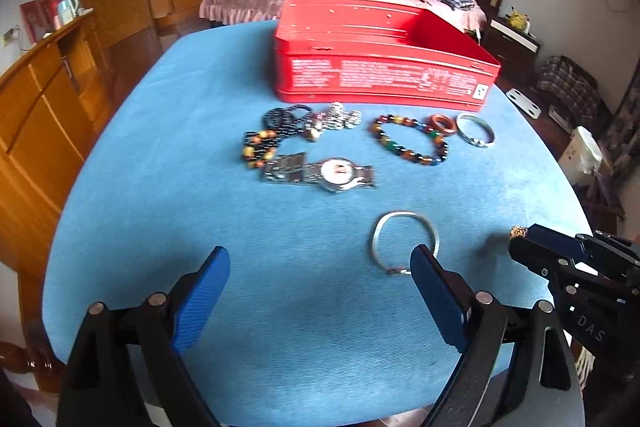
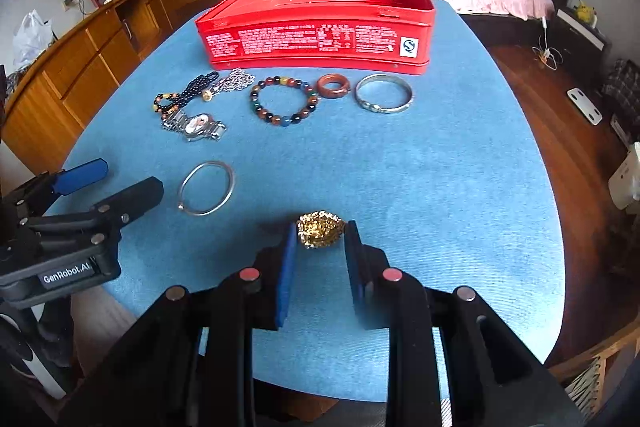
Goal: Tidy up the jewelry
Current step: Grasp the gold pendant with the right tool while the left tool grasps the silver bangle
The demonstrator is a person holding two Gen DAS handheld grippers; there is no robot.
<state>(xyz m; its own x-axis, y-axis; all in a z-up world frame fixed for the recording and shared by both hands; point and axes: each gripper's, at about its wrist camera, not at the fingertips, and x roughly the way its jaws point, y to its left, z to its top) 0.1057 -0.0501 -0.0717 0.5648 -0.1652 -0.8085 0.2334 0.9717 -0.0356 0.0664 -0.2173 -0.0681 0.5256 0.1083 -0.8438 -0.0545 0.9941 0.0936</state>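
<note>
The left gripper [image 1: 320,279] hangs with fingers spread wide over the blue tablecloth [image 2: 440,167], a thin silver bangle [image 2: 206,187] just beside it; further right the right gripper [image 2: 320,247] pinches a gold chain bundle [image 2: 320,229], well short of the red tin [image 2: 320,23]

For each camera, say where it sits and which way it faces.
Left wrist: on the left gripper, angled down at a silver bangle; jaws open; right gripper at right.
Right wrist: on the right gripper, angled down, closed on a gold ornament; left gripper at left.
Shared: red tin, blue table, bangle.
</note>
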